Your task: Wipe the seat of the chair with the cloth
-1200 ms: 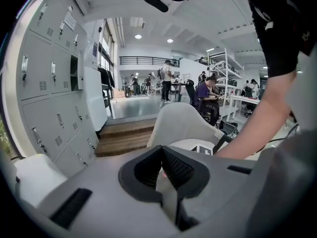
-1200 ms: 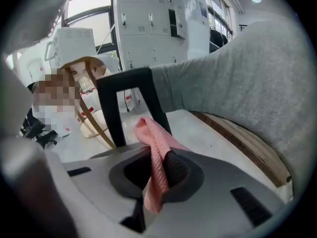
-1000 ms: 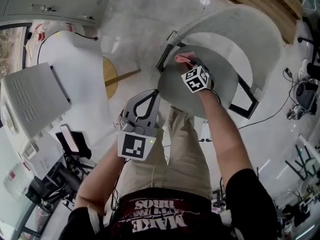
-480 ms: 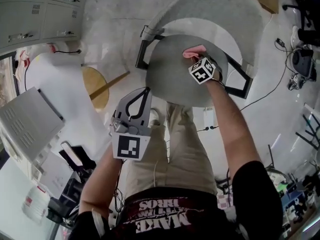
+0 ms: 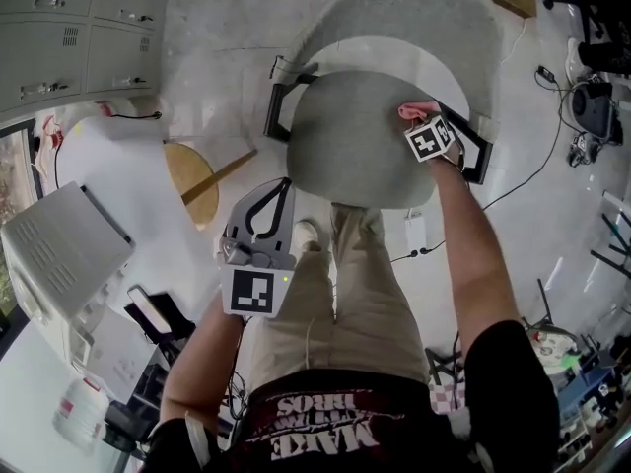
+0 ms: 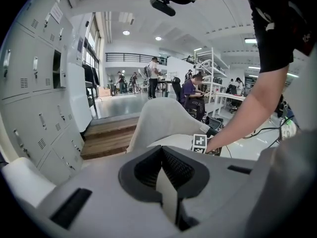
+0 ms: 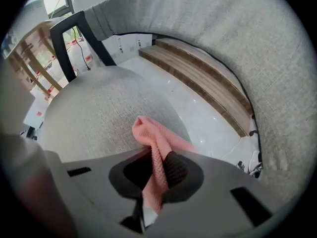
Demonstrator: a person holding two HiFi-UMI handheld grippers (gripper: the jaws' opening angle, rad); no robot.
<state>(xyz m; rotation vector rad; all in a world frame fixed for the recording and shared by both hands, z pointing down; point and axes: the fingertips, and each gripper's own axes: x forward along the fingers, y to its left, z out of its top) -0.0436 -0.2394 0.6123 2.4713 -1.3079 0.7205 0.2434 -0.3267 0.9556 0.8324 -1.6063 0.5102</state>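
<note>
The grey round seat (image 5: 350,146) of the chair lies below me, its curved grey backrest (image 5: 414,8) behind it. My right gripper (image 5: 419,116) is shut on a pink cloth (image 5: 414,109) and holds it against the seat's right rear part. In the right gripper view the pink cloth (image 7: 153,152) hangs out between the jaws over the seat (image 7: 99,113). My left gripper (image 5: 271,205) is held off the seat's front left edge, shut with nothing in it. In the left gripper view the backrest (image 6: 163,120) and the right gripper's marker cube (image 6: 199,143) show ahead.
Black armrests (image 5: 279,101) flank the seat on both sides. A round wooden stool (image 5: 192,175) and a white machine (image 5: 59,249) stand at the left. Cables (image 5: 513,190) run over the floor at the right. My legs (image 5: 345,294) stand right before the seat.
My right gripper has dragged the pink cloth across the seat from the middle rear toward the right edge. The left gripper has stayed in place.
</note>
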